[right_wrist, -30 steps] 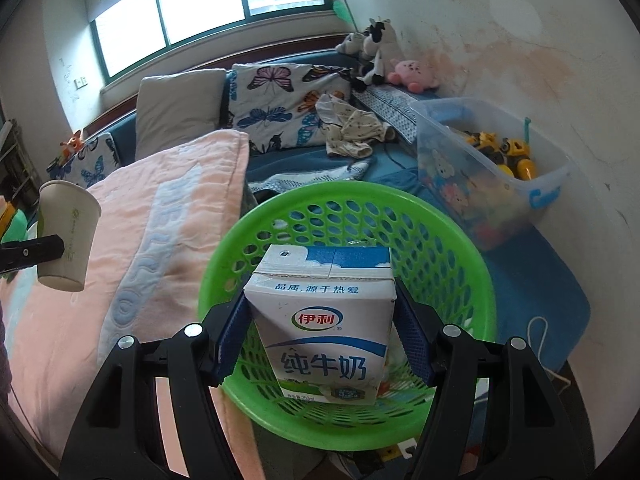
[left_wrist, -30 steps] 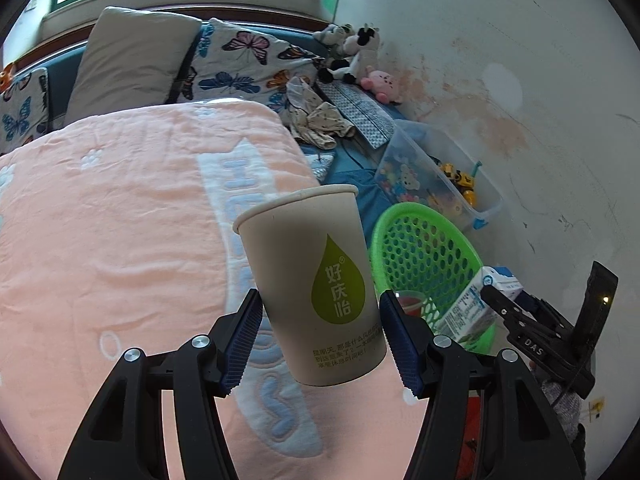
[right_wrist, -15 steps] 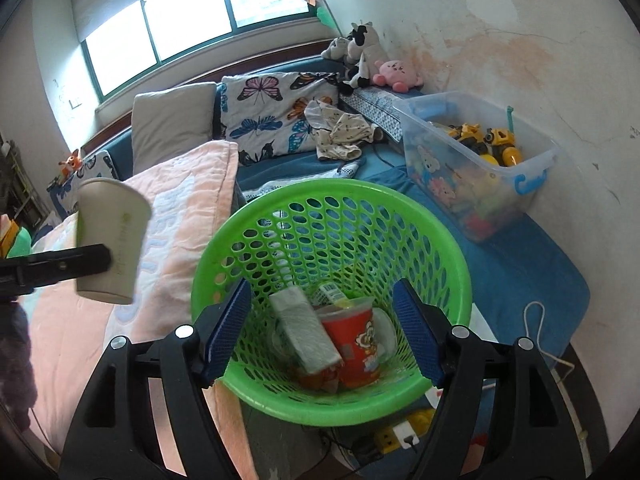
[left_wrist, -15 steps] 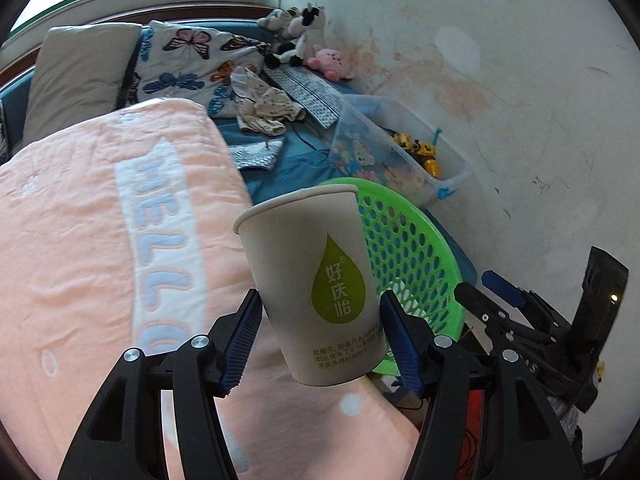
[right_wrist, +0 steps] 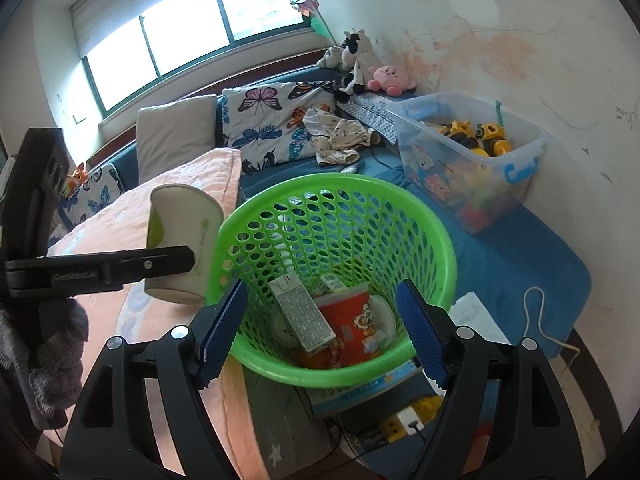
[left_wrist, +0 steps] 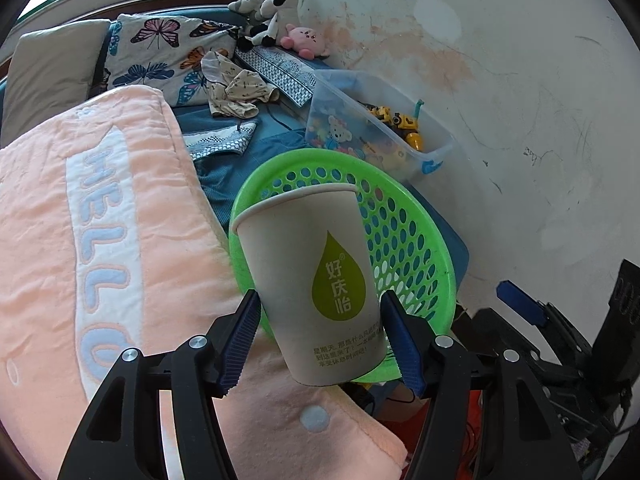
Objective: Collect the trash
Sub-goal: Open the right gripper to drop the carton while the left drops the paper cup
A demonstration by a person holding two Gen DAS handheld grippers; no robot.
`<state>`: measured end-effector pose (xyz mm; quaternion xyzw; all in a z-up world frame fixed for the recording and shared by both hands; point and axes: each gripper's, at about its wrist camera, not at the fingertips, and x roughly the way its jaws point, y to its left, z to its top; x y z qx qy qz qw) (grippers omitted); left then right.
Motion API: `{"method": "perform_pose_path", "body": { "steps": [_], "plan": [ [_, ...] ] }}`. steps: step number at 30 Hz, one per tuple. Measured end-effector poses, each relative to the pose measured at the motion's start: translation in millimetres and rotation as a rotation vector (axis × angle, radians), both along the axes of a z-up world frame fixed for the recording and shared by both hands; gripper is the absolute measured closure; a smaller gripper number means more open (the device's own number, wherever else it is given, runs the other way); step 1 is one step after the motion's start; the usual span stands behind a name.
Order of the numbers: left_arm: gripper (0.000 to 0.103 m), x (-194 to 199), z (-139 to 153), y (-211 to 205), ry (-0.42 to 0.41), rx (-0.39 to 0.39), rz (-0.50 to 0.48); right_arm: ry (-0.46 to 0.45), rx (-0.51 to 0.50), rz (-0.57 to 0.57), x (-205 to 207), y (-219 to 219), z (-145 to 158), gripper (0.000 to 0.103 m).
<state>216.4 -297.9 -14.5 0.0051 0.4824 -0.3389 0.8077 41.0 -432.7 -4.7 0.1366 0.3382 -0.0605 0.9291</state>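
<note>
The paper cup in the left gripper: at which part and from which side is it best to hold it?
Best as it is now held: the left gripper clamps the paper cup on its lower wall, one pad on each side, coming from below the rim. The cup narrows toward its base and its open mouth probably crushes easily, so the stiffer lower part seems the safer place.

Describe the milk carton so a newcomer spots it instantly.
Find the green mesh basket beside the pink blanket. Inside it, the milk carton lies tilted against a red printed cup. It is the only boxy, grey-white item among round containers.
</note>
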Motion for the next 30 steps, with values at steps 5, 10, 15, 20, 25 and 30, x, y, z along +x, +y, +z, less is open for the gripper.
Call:
{"method": "perform_pose_path", "body": {
  "steps": [5,10,15,20,25,30],
  "plan": [
    [0.043,1,-4,-6,0.009,0.001,-0.003,-0.006,-0.005,-0.010,-8,-1,0,0.025],
    [0.043,0,-5,-9,0.012,0.000,-0.008,-0.008,-0.009,-0.015,-11,-1,0,0.025],
    [0.043,-1,-6,-9,0.014,0.005,-0.009,-0.016,-0.004,-0.021,-14,-3,1,0.024],
    [0.043,-3,-5,-7,0.013,0.006,-0.005,-0.019,-0.003,-0.018,-16,-2,2,0.024],
    [0.043,-6,-2,0,0.007,0.000,0.002,-0.023,-0.005,-0.011,-16,2,3,0.022],
    [0.040,-9,0,11,-0.007,0.008,0.022,-0.030,-0.004,0.001,-16,7,4,0.019]
  ]
}}
